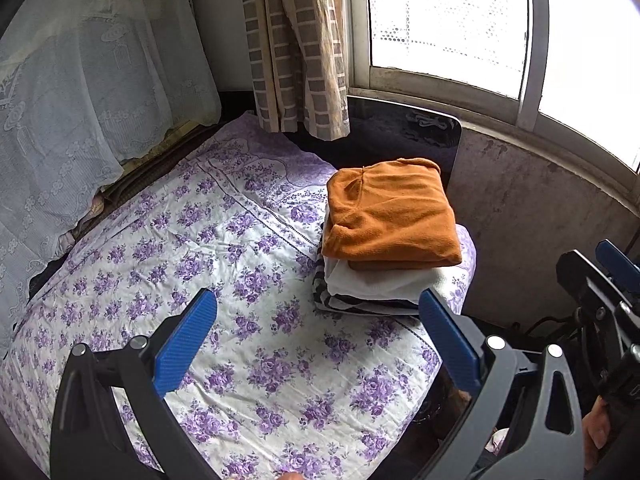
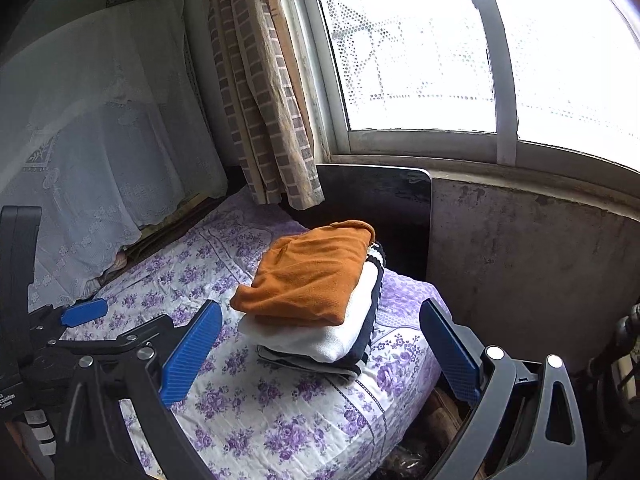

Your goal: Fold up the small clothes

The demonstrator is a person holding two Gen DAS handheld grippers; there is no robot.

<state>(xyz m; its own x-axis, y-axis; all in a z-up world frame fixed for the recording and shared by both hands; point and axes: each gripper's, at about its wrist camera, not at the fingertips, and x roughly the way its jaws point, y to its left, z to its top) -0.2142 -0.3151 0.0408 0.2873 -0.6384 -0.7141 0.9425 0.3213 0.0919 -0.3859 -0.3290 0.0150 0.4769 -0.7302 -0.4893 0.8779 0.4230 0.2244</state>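
Note:
A folded orange garment (image 1: 390,218) (image 2: 310,274) tops a neat stack on the floral bed sheet (image 1: 224,264) (image 2: 280,412). Under it lie a folded white garment (image 1: 372,280) (image 2: 340,332) and a dark striped one (image 1: 352,304) (image 2: 320,364). My left gripper (image 1: 316,336) hovers open above the sheet, short of the stack, with nothing between its blue fingers. My right gripper (image 2: 320,350) is open too, its fingers spread either side of the stack and not touching it. The right gripper's body (image 1: 600,292) shows at the right edge of the left wrist view, and the left gripper's finger (image 2: 84,313) at the left of the right one.
The stack sits near the bed's right edge, next to a dark board (image 1: 404,132) (image 2: 380,200) and a stained concrete wall (image 1: 532,216) (image 2: 532,256) under a window (image 1: 448,28). A checked curtain (image 1: 296,48) (image 2: 264,92) hangs at the back. Lace-covered furniture (image 1: 80,92) (image 2: 100,128) borders the left.

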